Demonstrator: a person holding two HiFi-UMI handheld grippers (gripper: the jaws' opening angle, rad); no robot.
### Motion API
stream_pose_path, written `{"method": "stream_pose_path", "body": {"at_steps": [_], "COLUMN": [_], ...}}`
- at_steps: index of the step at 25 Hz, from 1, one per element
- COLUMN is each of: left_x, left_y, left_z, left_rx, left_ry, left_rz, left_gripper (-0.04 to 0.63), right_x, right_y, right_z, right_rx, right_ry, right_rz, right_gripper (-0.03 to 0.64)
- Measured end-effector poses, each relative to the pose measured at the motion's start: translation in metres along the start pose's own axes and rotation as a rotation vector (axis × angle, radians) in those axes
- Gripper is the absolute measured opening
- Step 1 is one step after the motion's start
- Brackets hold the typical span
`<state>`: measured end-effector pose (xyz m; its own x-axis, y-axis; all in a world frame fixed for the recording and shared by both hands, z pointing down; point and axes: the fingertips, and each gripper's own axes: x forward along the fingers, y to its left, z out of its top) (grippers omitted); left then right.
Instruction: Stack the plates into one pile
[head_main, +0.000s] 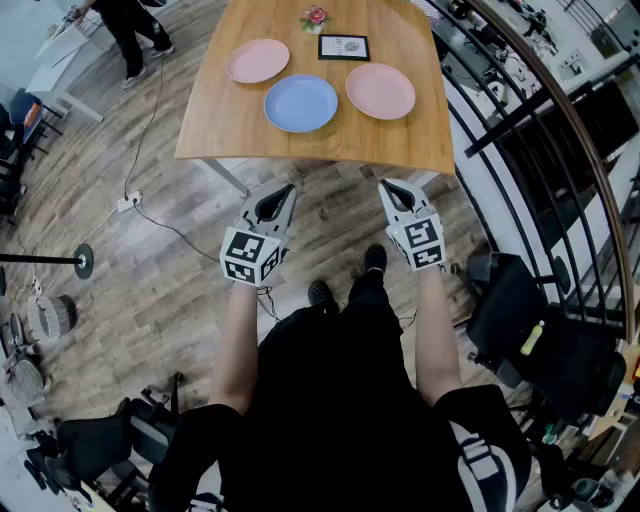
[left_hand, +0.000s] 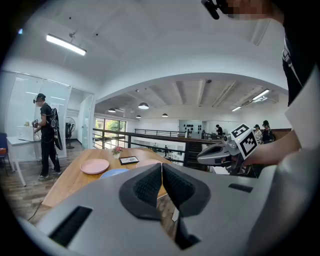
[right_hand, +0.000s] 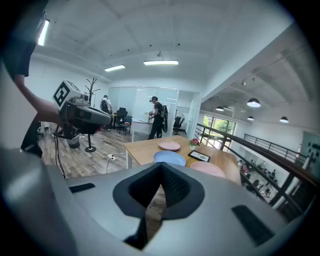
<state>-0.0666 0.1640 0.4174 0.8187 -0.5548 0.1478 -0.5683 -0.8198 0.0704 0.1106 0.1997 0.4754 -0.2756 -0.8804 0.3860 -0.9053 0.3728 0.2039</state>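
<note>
L hand-held gripper (head_main: 284, 192) & R hand-held gripper (head_main: 389, 187) are held forward, short of tabletop (head_main: 330, 140), jaws closed, empty.

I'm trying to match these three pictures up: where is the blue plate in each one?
Head view: the blue plate is at top centre, on the near part of the wooden table.
Left gripper view: low, left of centre, just right of a pink plate.
Right gripper view: near the middle, slightly below centre.
Shared landmark: the framed card standing beyond the plate.
</note>
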Motion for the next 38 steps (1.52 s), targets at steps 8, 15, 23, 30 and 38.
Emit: {"method": "stream_pose_path", "body": {"at_steps": [8,15,23,30,38], "left_x": [0.004,0.01,0.01,0.013,0.01], "left_y": [-0.004,-0.003,-0.004,-0.008,-0.006], "left_z": [0.009,0.016,0.01,0.004,0.014], "left_rx": [0.015,0.008,0.001,0.025,-0.003], "left_ry": [-0.012,-0.028,-0.016,0.004,-0.048], "left_rz": [-0.025,-0.028,-0.039,-0.059,-0.052], "left_gripper": [0.023,0.023,0.023,0.023,0.026], "right_x": [-0.003,-0.007,-0.007,-0.003,-0.002], "right_y": [-0.003,-0.012,-0.011,-0.008,-0.001], "right_z": [0.003,0.006,0.005,0.004,-0.006], "right_rx": [0.008,0.036,0.029,0.023,0.006], "right_ry": [0.003,-0.027,-0.018,-0.012,0.019], "right_rz": [-0.021,-0.032,-0.034,-0.018,-0.001], "right_gripper": [0.005,0.006,0.006,0.006,0.069]}}
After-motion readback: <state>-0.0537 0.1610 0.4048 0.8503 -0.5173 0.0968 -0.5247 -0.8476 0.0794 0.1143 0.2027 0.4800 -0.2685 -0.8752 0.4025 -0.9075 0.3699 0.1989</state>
